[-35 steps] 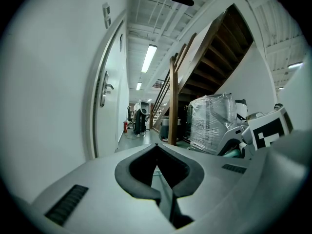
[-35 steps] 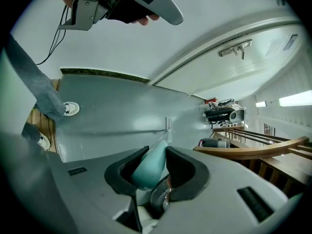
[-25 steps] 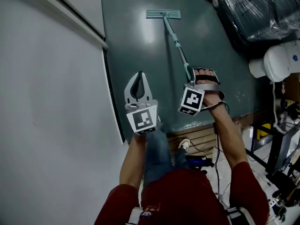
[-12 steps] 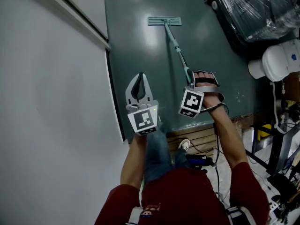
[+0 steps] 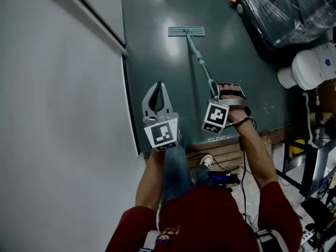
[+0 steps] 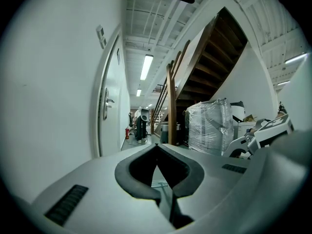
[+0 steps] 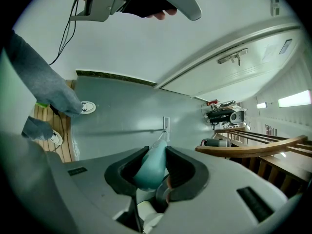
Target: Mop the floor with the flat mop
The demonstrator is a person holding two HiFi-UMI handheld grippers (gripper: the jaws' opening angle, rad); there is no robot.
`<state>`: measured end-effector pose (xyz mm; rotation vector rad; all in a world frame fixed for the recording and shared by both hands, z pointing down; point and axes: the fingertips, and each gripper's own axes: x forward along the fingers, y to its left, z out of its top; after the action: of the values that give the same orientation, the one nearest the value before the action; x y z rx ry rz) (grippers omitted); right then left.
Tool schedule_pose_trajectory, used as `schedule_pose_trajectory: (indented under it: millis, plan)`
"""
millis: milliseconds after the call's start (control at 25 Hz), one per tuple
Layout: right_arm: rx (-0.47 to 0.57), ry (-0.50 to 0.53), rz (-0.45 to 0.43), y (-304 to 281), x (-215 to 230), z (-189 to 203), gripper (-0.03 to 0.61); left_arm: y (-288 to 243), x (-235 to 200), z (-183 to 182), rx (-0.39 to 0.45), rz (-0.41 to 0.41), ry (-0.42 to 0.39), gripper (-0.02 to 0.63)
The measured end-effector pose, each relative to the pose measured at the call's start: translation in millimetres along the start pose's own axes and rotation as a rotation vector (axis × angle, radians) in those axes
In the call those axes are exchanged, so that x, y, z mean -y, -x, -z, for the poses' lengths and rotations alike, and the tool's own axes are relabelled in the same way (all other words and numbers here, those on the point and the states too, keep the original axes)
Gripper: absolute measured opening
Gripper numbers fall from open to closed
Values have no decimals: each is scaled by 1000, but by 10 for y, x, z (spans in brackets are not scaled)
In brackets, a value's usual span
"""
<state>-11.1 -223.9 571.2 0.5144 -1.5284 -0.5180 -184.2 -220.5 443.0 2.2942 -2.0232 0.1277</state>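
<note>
Staircase shows only in gripper views; right tongs grip flat mop.

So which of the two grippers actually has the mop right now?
The right gripper: its jaws are closed around the handle of the teal flat mop. The left gripper is shut too, but on nothing, held beside it, off the mop.
</note>
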Motion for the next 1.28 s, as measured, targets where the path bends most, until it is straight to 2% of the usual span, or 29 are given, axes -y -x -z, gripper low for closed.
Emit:
schedule_pose_trajectory:
  millis: [240,640,840,1080,1280]
  plan:
    - [4,9,-13,296,-193,147,120,267,181,-162,13,-12,-9,15]
    - [15,13,-22,938,-652,391,118,941,483,-319,-16,-36,-25,15]
    - [44,0,-26,1261,-839,558,118,1281,697,-441,5,-50,-22,15]
    - [22,10,-24,1613,-1105,823,118,1633,959,-487,3,-55,-16,15]
    - [49,-8,-42,1966,-1399,941,118,1974,1189,-500,3,-51,-10,15]
